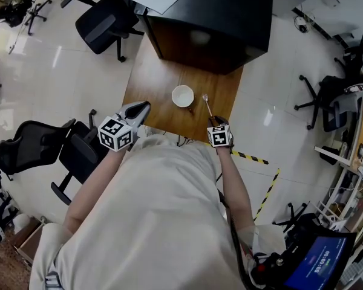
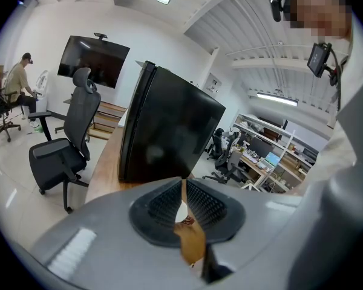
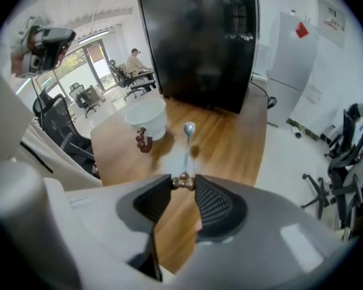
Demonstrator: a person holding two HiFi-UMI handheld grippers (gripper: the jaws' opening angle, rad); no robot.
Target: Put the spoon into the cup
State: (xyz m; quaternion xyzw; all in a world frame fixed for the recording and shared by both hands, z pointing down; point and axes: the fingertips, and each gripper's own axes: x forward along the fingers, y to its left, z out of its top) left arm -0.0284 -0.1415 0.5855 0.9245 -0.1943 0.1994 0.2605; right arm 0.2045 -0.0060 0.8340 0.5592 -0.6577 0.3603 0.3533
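**Spoon pinched by its tail, cup just beside it**

The wooden table [image 1: 160, 80] carries a black cabinet [image 1: 212, 23] on the far side of the cup [image 1: 183, 95], which stands upright. The left gripper [image 1: 144, 107] hovers to the cup's left and nearer the person, its jaws pressed together on nothing. The right gripper [image 1: 214, 122] sits to the cup's right, clenched on the beaded end of the spoon [image 1: 206, 103]. The spoon's bowl points away from the person, just beside the cup.

To do the step well, the person should raise the bowl clear of the rim, swing it over the cup's mouth and tip it down. They should release only once the bowl is inside. Gripped so far back, the spoon may pivot, and a knock could shift the cup.
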